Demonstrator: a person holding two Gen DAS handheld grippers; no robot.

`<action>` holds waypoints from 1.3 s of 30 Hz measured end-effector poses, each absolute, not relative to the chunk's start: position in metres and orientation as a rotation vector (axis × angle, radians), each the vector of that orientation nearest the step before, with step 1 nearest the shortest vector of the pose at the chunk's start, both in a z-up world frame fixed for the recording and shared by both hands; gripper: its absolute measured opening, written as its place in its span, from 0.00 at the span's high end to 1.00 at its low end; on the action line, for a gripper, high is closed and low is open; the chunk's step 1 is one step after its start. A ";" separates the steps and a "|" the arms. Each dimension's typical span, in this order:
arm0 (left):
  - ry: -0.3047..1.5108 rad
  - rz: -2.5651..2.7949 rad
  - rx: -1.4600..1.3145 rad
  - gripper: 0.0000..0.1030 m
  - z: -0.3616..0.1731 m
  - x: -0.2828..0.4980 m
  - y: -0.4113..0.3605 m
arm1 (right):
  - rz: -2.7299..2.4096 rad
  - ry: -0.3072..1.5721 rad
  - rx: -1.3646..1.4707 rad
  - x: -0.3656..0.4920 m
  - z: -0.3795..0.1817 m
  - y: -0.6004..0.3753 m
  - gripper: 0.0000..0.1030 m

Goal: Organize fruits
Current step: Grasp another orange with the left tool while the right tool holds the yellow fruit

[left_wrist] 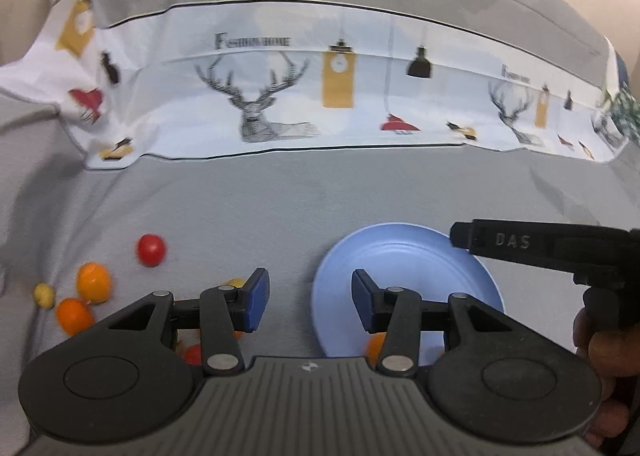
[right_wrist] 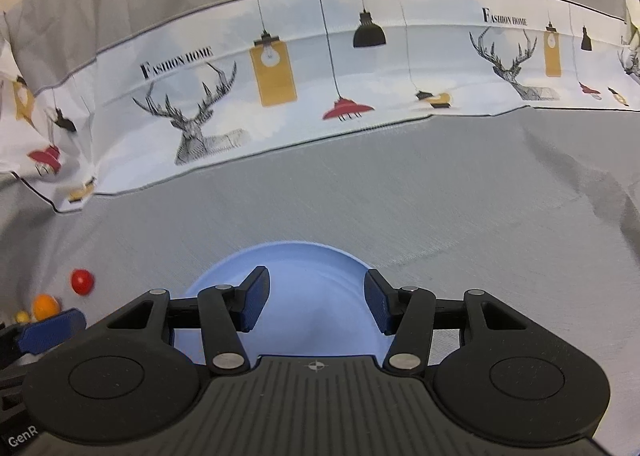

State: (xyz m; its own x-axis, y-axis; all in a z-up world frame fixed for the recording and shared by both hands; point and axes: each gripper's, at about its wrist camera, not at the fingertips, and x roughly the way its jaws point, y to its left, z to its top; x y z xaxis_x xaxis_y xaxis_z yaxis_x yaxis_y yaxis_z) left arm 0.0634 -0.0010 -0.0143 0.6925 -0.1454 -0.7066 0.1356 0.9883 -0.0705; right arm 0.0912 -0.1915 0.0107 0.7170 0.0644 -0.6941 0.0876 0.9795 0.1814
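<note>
**Fruits left of plate, both grippers empty**

L wrist: left gripper (left_wrist: 310,302) jaws apart, holding nothing, over grey cloth (left_wrist: 280,208). Round light-blue plate (left_wrist: 400,256) at right; small red tomato (left_wrist: 151,250) and orange round fruits (left_wrist: 94,282) lie left.

R wrist: right gripper (right_wrist: 316,302) released, empty, above plate (right_wrist: 312,268).

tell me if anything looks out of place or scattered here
Yes. Several small fruits lie loose on the grey cloth left of the blue plate: a red one, two orange ones and a small yellow one. The plate holds only one orange fruit. Both grippers are open and empty.
</note>
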 end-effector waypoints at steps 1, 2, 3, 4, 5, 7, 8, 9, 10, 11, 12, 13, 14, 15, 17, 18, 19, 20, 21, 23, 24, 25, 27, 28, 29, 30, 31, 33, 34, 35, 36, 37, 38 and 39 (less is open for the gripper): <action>0.794 -0.149 -0.031 0.53 -0.012 0.063 0.006 | -0.013 0.764 0.208 0.091 0.012 -0.190 0.47; 0.803 -0.140 -0.043 0.55 -0.009 0.064 0.014 | -0.016 0.754 0.208 0.090 0.013 -0.189 0.47; 0.814 -0.137 -0.046 0.66 -0.006 0.066 0.022 | -0.016 0.745 0.213 0.090 0.014 -0.189 0.47; 0.822 -0.121 -0.042 0.80 -0.003 0.068 0.032 | -0.013 0.738 0.223 0.090 0.015 -0.189 0.47; 0.816 -0.093 -0.035 0.84 0.000 0.068 0.042 | -0.009 0.732 0.236 0.090 0.016 -0.189 0.48; 0.778 -0.019 -0.046 0.93 0.009 0.070 0.071 | 0.006 0.717 0.265 0.089 0.019 -0.189 0.54; 0.762 0.012 -0.073 0.94 0.012 0.070 0.086 | 0.020 0.709 0.277 0.089 0.020 -0.188 0.60; 0.749 0.046 -0.113 0.94 0.015 0.071 0.102 | 0.037 0.698 0.290 0.088 0.022 -0.187 0.63; 0.741 0.082 -0.151 0.94 0.016 0.072 0.118 | 0.051 0.690 0.298 0.087 0.023 -0.186 0.69; 0.740 0.122 -0.189 0.94 0.016 0.073 0.133 | 0.068 0.682 0.304 0.087 0.024 -0.184 0.74; 0.749 0.155 -0.232 0.94 0.015 0.075 0.146 | 0.082 0.678 0.308 0.087 0.025 -0.181 0.75; 0.759 0.175 -0.276 0.94 0.014 0.076 0.157 | 0.097 0.676 0.311 0.087 0.024 -0.178 0.76; 0.765 0.184 -0.316 0.94 0.014 0.078 0.166 | 0.114 0.675 0.314 0.087 0.024 -0.175 0.76; 0.768 0.189 -0.339 0.94 0.013 0.079 0.173 | 0.130 0.676 0.316 0.088 0.024 -0.171 0.76; 0.767 0.198 -0.351 0.94 0.014 0.083 0.178 | 0.172 0.685 0.323 0.089 0.022 -0.162 0.76; 0.766 0.200 -0.358 0.94 0.014 0.085 0.179 | 0.197 0.691 0.329 0.090 0.020 -0.157 0.76; 0.766 0.200 -0.366 0.94 0.013 0.086 0.179 | 0.219 0.697 0.335 0.089 0.019 -0.152 0.76; 0.772 0.201 -0.370 0.94 0.013 0.086 0.178 | 0.243 0.706 0.341 0.090 0.017 -0.147 0.76; 0.780 0.200 -0.374 0.94 0.011 0.088 0.179 | 0.265 0.718 0.346 0.090 0.014 -0.141 0.75; 0.807 0.197 -0.387 0.93 0.005 0.094 0.179 | 0.304 0.749 0.362 0.094 0.007 -0.130 0.75; 0.820 0.197 -0.392 0.92 0.002 0.096 0.180 | 0.319 0.762 0.367 0.095 0.003 -0.125 0.75; 0.838 0.199 -0.401 0.91 -0.001 0.098 0.181 | 0.327 0.774 0.368 0.096 -0.003 -0.120 0.75; 0.878 0.202 -0.417 0.88 -0.010 0.101 0.182 | 0.322 0.832 0.388 0.102 -0.017 -0.112 0.74; 0.907 0.205 -0.417 0.88 -0.014 0.102 0.181 | 0.328 0.860 0.416 0.105 -0.022 -0.110 0.73; 0.935 0.212 -0.406 0.87 -0.019 0.105 0.181 | 0.340 0.871 0.433 0.108 -0.024 -0.107 0.73; 0.966 0.226 -0.385 0.85 -0.024 0.107 0.179 | 0.347 0.872 0.426 0.111 -0.026 -0.101 0.73; 0.989 0.242 -0.362 0.82 -0.028 0.109 0.178 | 0.350 0.872 0.408 0.113 -0.027 -0.096 0.73; 1.009 0.266 -0.341 0.79 -0.033 0.110 0.179 | 0.359 0.881 0.382 0.119 -0.029 -0.087 0.71; 1.013 0.274 -0.333 0.74 -0.034 0.112 0.179 | 0.360 0.889 0.375 0.123 -0.031 -0.084 0.67; 1.017 0.283 -0.318 0.70 -0.036 0.112 0.178 | 0.355 0.899 0.363 0.126 -0.034 -0.080 0.62; 1.022 0.290 -0.305 0.63 -0.037 0.113 0.177 | 0.347 0.910 0.349 0.129 -0.037 -0.078 0.60; 1.030 0.295 -0.289 0.61 -0.038 0.114 0.176 | 0.342 0.921 0.335 0.132 -0.040 -0.076 0.58; 1.040 0.298 -0.276 0.60 -0.040 0.115 0.174 | 0.337 0.929 0.324 0.135 -0.044 -0.073 0.58; 1.049 0.302 -0.265 0.59 -0.042 0.116 0.173 | 0.334 0.939 0.314 0.137 -0.047 -0.071 0.58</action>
